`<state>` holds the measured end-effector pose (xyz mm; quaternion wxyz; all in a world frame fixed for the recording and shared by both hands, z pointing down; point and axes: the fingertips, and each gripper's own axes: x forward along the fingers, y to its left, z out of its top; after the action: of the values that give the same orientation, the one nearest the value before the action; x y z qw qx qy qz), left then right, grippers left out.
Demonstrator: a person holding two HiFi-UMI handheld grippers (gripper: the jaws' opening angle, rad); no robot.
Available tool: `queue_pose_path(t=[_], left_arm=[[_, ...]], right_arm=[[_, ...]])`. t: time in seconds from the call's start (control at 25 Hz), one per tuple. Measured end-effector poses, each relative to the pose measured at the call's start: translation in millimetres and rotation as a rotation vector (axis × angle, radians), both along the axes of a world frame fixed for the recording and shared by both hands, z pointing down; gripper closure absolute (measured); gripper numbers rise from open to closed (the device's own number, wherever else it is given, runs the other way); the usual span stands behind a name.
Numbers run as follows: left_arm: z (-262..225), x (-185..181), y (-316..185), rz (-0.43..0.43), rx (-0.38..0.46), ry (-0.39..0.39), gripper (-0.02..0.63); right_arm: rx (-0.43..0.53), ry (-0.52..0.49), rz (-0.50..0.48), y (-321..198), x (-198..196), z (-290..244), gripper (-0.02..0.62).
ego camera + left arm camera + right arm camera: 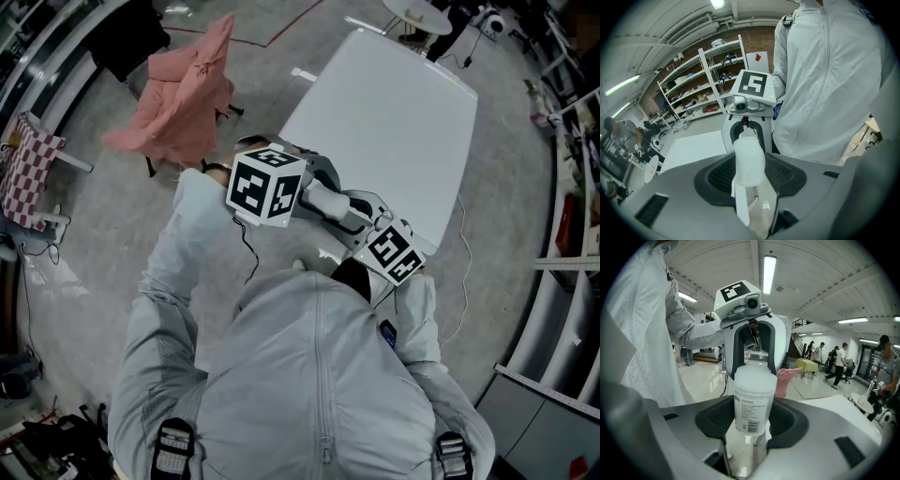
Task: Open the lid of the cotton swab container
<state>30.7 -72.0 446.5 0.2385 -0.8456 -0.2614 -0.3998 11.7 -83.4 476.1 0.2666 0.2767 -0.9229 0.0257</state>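
The cotton swab container point(751, 406) is a frosted plastic tub with a printed label and a frosted lid point(755, 376). It is held up in the air in front of the person's chest. My right gripper point(745, 451) is shut on its labelled body. My left gripper point(753, 345) faces it from the far side, with its jaws around the lid end. In the left gripper view the frosted tub point(749, 159) fills the gap of my left gripper point(752, 206), and my right gripper point(746, 126) stands behind it. In the head view both marker cubes point(267, 185) hide the container.
A white table point(394, 122) stands just beyond the grippers. A pink cloth point(183, 98) hangs over a chair at the back left, and a red checkered item point(28, 169) sits at the far left. Shelving point(572, 281) runs along the right. Cables lie on the floor.
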Motion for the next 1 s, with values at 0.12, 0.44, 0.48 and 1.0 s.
queue_pose_path(t=[0.12,0.44,0.48,1.0], left_arm=[[-1.9,1.7,-1.3,0.006,-0.016,-0.006,0.403],[-3.4,-2.3,0.2,0.022,-0.024,-0.048,0.403],[-3.3,-2.6,0.0,0.022,-0.027,-0.049,0.403],[-5.9,-9.4,6.4,0.047,-0.169,-0.062,0.402]], right_arm=[[0.014,0.002,-0.002,-1.4,2.2,-1.7,0.370],[0.011,-0.015,-0.013,0.7,-2.0,-3.9,0.371],[0.011,-0.014,-0.014,0.6,-2.1,-3.9,0.371],[0.044,0.078,-0.061,7.2,-8.3,7.4,0.376]])
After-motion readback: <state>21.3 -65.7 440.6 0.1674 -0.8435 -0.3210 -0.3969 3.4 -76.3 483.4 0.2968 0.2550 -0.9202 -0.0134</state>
